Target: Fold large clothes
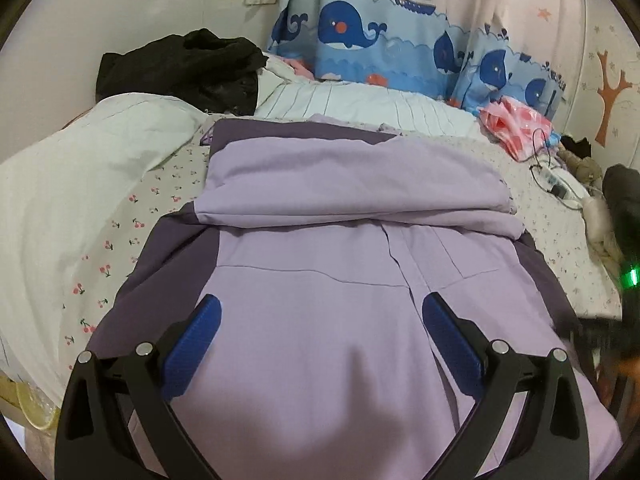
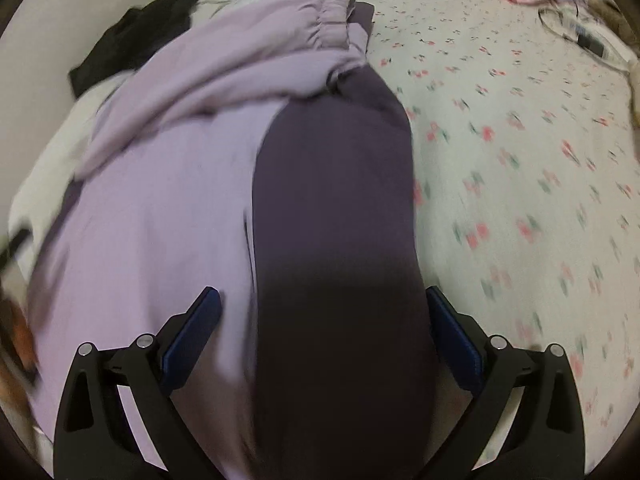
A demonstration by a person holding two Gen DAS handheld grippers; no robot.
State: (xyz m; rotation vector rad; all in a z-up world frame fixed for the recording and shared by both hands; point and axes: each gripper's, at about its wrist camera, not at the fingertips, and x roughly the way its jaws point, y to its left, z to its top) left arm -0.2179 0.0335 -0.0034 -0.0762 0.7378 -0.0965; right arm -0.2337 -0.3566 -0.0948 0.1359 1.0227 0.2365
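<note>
while both the left tongs and right tongs gape apart, the lilac garment lies seemingly part-folded on the bed.

A home bedroom, likely a child's: a bed with a cherry-print sheet, a white quilt, whale-and-boat curtains, a tree sticker on the wall, a soft toy, and clothes heaped at the bed's far end.
</note>
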